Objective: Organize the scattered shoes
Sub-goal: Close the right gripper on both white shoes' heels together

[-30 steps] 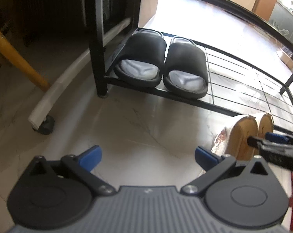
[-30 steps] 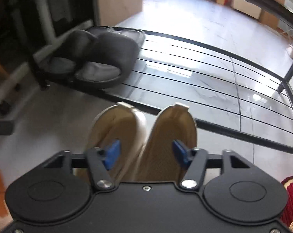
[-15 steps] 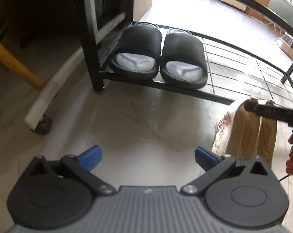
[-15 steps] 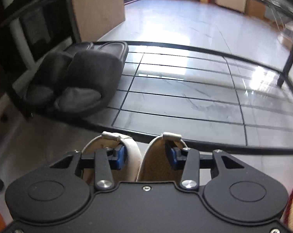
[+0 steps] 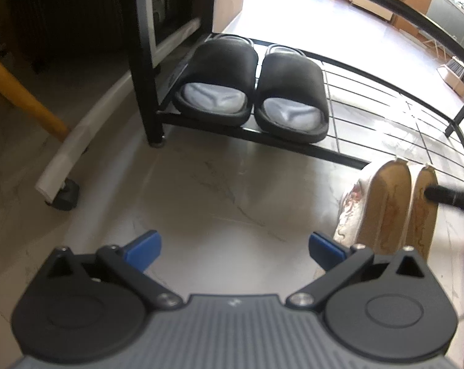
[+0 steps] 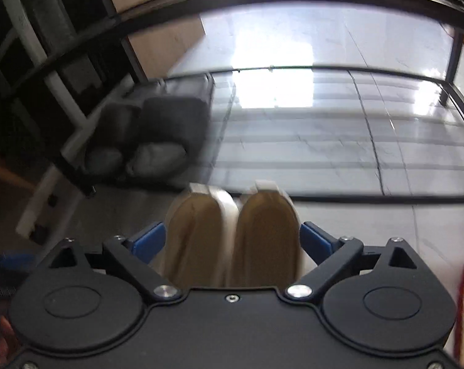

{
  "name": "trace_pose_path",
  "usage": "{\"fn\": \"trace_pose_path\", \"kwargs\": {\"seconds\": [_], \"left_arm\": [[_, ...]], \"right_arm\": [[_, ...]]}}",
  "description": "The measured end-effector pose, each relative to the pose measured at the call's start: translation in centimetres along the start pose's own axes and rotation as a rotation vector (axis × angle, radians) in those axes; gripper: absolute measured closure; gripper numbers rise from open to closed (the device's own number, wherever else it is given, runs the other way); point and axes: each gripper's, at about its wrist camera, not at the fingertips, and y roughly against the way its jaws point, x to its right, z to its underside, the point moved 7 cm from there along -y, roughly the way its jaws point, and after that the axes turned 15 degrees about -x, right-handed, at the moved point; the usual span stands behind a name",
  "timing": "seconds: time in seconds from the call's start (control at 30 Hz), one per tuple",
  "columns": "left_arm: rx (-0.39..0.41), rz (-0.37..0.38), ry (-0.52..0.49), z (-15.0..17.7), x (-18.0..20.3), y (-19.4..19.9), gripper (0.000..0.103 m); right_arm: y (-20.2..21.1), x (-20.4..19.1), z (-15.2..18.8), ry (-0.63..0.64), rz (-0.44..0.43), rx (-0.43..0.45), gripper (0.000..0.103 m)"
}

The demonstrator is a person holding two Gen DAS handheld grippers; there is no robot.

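The tan shoes [image 6: 232, 240], likely light and soft-sided, sit soles-up together at six o'clock before the rack [image 6: 385, 198], between the right gripper [image 6: 232, 240] blue pads; grasp uncertain. Left gripper [image 5: 235, 249] hovers over bare floor, spread and holding nothing. Black slides [image 5: 250, 92] occupy the rack's ten o'clock corner.

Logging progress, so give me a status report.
Left tool open, empty. Right tool around tan shoe pair, grip uncertain. Black slides on rack. Nothing blocking.
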Motion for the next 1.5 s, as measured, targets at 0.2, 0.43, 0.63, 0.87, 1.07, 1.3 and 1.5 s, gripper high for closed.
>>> {"fn": "trace_pose_path", "kwargs": {"seconds": [0.2,0.43,0.63,0.87,1.07,1.3,1.5], "left_arm": [[0.003,0.019,0.033,-0.1,-0.6,0.3,0.001],[-0.018,0.052,0.055,-0.2,-0.7,0.0,0.001],[-0.029,0.062,0.069,-0.3,-0.7,-0.3,0.001],[-0.039,0.061,0.048,0.0,-0.2,-0.5,0.001],[-0.045,0.065,0.065,0.0,-0.4,-0.6,0.001],[-0.046,0.066,0.069,0.0,-0.6,-0.6,0.001],[-0.043,0.071,0.075,-0.1,-0.6,-0.5,0.001]], "right_arm": [[-1.7,0.3,1.1,-0.07,0.07,-0.02,0.008],[-4.9,-3.4,1.9,0.077,0.121,-0.043,0.056],[-6.5,-2.6,2.4,0.011,0.066,-0.116,0.065],[-6.9,-3.1,1.8,-0.033,-0.041,-0.207,0.064],[-7.0,-3.5,2.8,-0.008,0.041,-0.251,0.087],[-6.7,-3.0,3.0,-0.056,0.021,-0.23,0.091],[-6.4,-3.1,2.9,-0.072,0.029,-0.204,0.092]]}}
